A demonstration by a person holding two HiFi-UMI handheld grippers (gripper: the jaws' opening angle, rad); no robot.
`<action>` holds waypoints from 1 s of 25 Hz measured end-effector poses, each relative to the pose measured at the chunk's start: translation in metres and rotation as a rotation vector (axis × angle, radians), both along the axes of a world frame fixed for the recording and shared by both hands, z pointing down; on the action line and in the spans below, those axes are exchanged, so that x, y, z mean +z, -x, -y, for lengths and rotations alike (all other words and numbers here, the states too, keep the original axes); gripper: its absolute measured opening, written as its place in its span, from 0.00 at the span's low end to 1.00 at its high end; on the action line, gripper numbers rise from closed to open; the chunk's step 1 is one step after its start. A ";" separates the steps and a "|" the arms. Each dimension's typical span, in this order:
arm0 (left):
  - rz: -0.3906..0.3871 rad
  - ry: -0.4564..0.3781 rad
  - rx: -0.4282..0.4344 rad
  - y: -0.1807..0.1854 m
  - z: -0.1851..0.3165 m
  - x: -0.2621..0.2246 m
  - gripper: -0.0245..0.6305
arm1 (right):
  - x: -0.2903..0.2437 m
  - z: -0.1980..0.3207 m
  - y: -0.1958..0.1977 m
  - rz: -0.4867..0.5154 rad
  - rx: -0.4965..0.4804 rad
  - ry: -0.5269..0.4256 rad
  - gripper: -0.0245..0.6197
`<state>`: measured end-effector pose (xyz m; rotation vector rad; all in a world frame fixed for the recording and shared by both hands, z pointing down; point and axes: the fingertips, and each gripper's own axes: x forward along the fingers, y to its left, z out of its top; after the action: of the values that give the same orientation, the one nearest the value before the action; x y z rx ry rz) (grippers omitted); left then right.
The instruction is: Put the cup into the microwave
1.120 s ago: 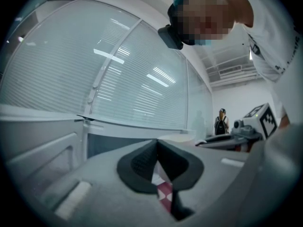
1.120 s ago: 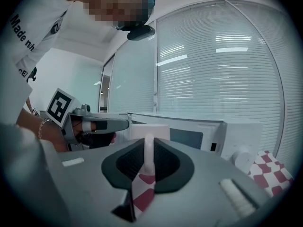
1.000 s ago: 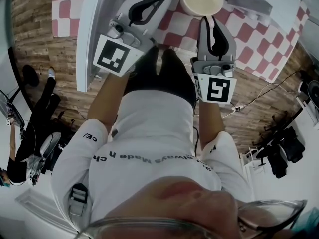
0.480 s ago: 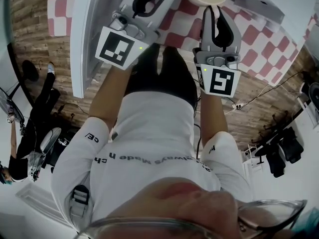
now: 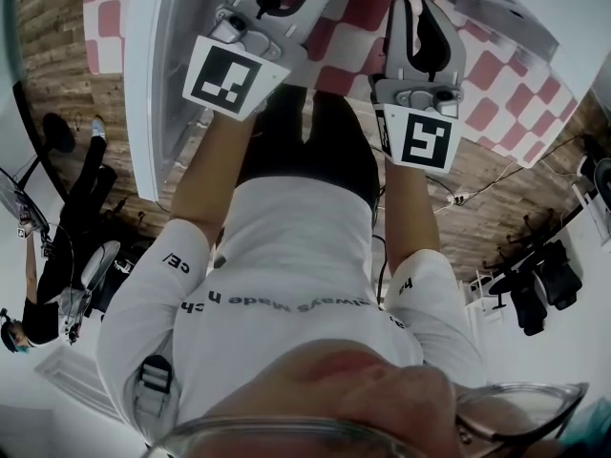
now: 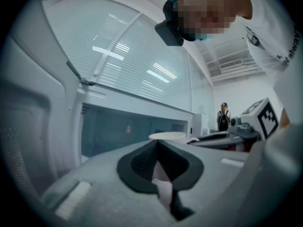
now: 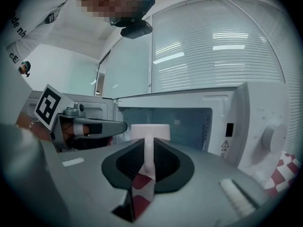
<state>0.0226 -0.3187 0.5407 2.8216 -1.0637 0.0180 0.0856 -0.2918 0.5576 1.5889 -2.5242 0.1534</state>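
R tool (image 7: pixel 147 144) is clamped on the handle of the cup (image 7: pixel 149 130), holding it upright, off the checked surface (image 5: pixel 496 74). Cup sits at 12 o'clock of the tool, in front of the open microwave (image 7: pixel 246 126); can't tell if it's past the opening. L tool (image 6: pixel 157 145) has its tips together w/ nothing btwn them, at 9 o'clock of the cup, beside the open door (image 5: pixel 153 84).

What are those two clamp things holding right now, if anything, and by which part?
The right gripper holds the white cup by its handle, jaws closed on it. The left gripper is shut on nothing.
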 end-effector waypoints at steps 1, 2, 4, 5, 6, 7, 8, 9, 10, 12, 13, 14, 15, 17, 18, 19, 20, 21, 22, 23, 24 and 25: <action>0.000 -0.001 -0.001 0.000 0.002 0.001 0.04 | 0.002 0.002 0.001 -0.002 0.001 0.001 0.10; 0.001 -0.003 -0.002 0.001 0.005 0.001 0.04 | 0.003 0.004 0.001 -0.003 0.002 0.001 0.10; 0.004 -0.007 -0.005 0.001 0.009 0.003 0.04 | 0.006 0.009 0.002 -0.005 0.005 0.000 0.10; 0.007 -0.008 -0.008 0.001 0.011 0.004 0.04 | 0.007 0.012 0.002 -0.006 0.007 -0.001 0.10; 0.009 -0.007 -0.013 0.001 0.014 0.005 0.04 | 0.009 0.014 0.002 -0.005 0.009 -0.002 0.10; 0.010 -0.007 -0.020 0.001 0.016 0.007 0.04 | 0.011 0.017 0.002 -0.004 0.011 -0.003 0.10; 0.009 -0.006 -0.027 0.001 0.019 0.008 0.04 | 0.012 0.019 0.001 -0.003 0.014 -0.004 0.10; 0.008 -0.005 -0.033 0.001 0.022 0.009 0.04 | 0.013 0.022 0.001 -0.001 0.016 -0.005 0.10; 0.007 -0.005 -0.038 0.001 0.025 0.010 0.04 | 0.014 0.025 0.002 0.002 0.019 -0.006 0.10; 0.009 -0.007 -0.045 0.002 0.029 0.011 0.04 | 0.015 0.030 0.003 0.006 0.024 -0.009 0.10; 0.011 -0.006 -0.047 0.003 0.032 0.012 0.04 | 0.016 0.033 0.004 0.007 0.025 -0.010 0.10; 0.012 -0.005 -0.049 0.003 0.034 0.013 0.04 | 0.016 0.036 0.005 0.008 0.026 -0.011 0.10; 0.013 -0.004 -0.052 0.003 0.036 0.014 0.04 | 0.016 0.040 0.005 0.009 0.026 -0.013 0.10; 0.017 -0.005 -0.056 0.003 0.040 0.017 0.04 | 0.018 0.046 0.005 0.011 0.027 -0.017 0.10; 0.022 -0.006 -0.058 0.002 0.042 0.019 0.04 | 0.020 0.049 0.004 0.012 0.028 -0.017 0.10; 0.027 -0.007 -0.059 0.001 0.044 0.021 0.04 | 0.021 0.051 0.004 0.012 0.030 -0.018 0.10; 0.030 -0.008 -0.061 0.001 0.046 0.023 0.04 | 0.023 0.054 0.004 0.012 0.031 -0.019 0.10; 0.032 -0.008 -0.063 0.001 0.048 0.024 0.04 | 0.023 0.056 0.004 0.012 0.032 -0.020 0.10; 0.033 -0.009 -0.066 0.002 0.050 0.024 0.04 | 0.024 0.058 0.005 0.011 0.032 -0.021 0.10; 0.034 -0.010 -0.069 0.003 0.053 0.025 0.04 | 0.024 0.060 0.006 0.011 0.031 -0.022 0.10; 0.034 -0.013 -0.071 0.002 0.056 0.025 0.04 | 0.024 0.062 0.006 0.011 0.032 -0.023 0.10; 0.036 -0.017 -0.071 0.002 0.058 0.025 0.04 | 0.025 0.064 0.006 0.012 0.032 -0.026 0.10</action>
<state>0.0210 -0.3769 0.5661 2.8062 -1.1764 0.0531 0.0795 -0.3558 0.5822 1.6440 -2.5205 0.1356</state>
